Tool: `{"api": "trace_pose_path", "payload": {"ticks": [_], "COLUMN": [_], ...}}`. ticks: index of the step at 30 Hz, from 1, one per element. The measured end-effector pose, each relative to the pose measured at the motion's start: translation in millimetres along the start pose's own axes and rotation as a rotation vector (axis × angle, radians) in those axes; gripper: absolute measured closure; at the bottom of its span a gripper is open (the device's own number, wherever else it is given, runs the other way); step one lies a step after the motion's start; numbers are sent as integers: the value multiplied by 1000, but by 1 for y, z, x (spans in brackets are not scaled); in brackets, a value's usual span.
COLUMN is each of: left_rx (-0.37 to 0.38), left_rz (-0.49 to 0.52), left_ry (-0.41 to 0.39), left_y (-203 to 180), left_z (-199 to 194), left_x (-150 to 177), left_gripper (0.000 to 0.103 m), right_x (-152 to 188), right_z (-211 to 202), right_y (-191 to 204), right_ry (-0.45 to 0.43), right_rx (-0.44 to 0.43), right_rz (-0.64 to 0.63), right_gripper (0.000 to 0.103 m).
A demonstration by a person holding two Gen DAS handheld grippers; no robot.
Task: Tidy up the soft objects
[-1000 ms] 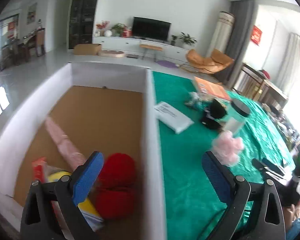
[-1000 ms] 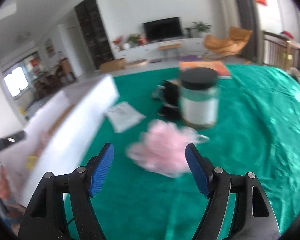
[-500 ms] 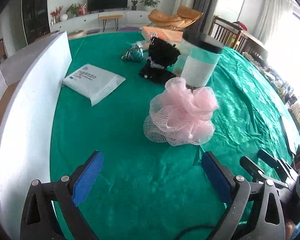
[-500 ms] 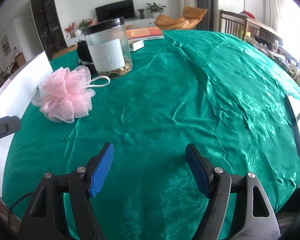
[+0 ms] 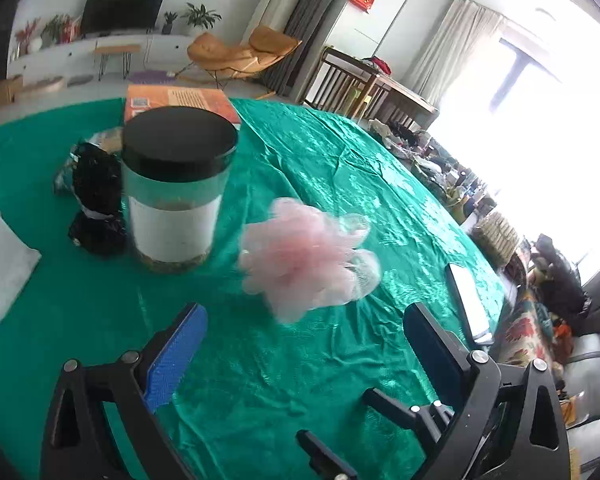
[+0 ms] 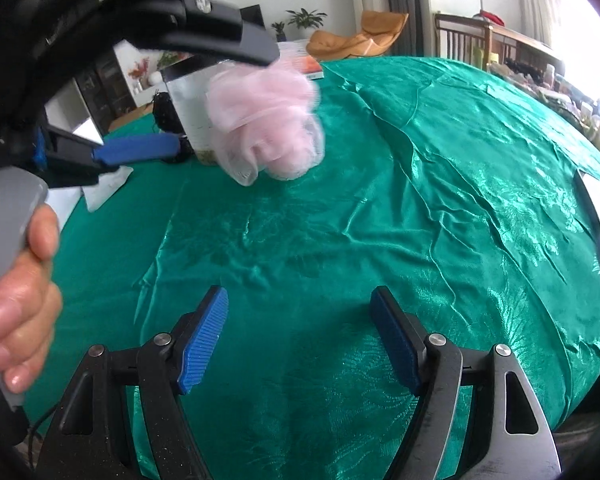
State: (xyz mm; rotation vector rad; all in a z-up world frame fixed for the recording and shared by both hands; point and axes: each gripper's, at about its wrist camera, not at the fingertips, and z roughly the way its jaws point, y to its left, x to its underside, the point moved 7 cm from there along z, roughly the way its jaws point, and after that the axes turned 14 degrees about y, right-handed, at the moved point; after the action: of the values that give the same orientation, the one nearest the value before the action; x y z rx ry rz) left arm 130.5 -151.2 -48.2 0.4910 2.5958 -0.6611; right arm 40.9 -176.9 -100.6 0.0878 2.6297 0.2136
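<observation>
A pink mesh bath pouf (image 5: pixel 308 264) lies on the green tablecloth (image 5: pixel 340 184), blurred, just right of a clear jar. My left gripper (image 5: pixel 300 320) is open, its blue pads wide apart, and the pouf sits just ahead of the gap without touching them. In the right wrist view the left gripper (image 6: pixel 224 100) reaches in from the upper left, one finger on either side of the pouf (image 6: pixel 266 128). My right gripper (image 6: pixel 298 304) stands open over bare cloth nearer the table's edge, with nothing between its fingers. A black fluffy object (image 5: pixel 96 204) lies left of the jar.
The black-lidded jar (image 5: pixel 178 192) stands close to the pouf. A white packet (image 5: pixel 0 256) lies at the left, an orange book (image 5: pixel 180 98) at the back, and a flat white device (image 5: pixel 468 300) near the right edge. A hand (image 6: pixel 20 280) grips the left handle.
My left gripper swung from over the white box to the right across the table and closed in on the pouf. In the right wrist view the left gripper has come in at the upper left.
</observation>
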Motion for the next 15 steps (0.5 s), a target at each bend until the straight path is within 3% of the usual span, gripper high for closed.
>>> {"api": "trace_pose_path", "payload": {"ticks": [7, 9, 15], "left_rx": [-334, -376, -435], "left_rz": [-127, -155, -123], "left_ry": [48, 50, 76], "left_y": [110, 132, 144], "left_z": [9, 10, 26], "left_x": [47, 57, 63], "left_gripper": [5, 5, 5], "right_x": [-3, -3, -1], "right_z": [3, 4, 9], "right_y": [1, 3, 8], "right_ry": [-2, -1, 1], "right_rx": [1, 19, 72], "right_rz": [9, -5, -45], "right_gripper": [21, 20, 19]}}
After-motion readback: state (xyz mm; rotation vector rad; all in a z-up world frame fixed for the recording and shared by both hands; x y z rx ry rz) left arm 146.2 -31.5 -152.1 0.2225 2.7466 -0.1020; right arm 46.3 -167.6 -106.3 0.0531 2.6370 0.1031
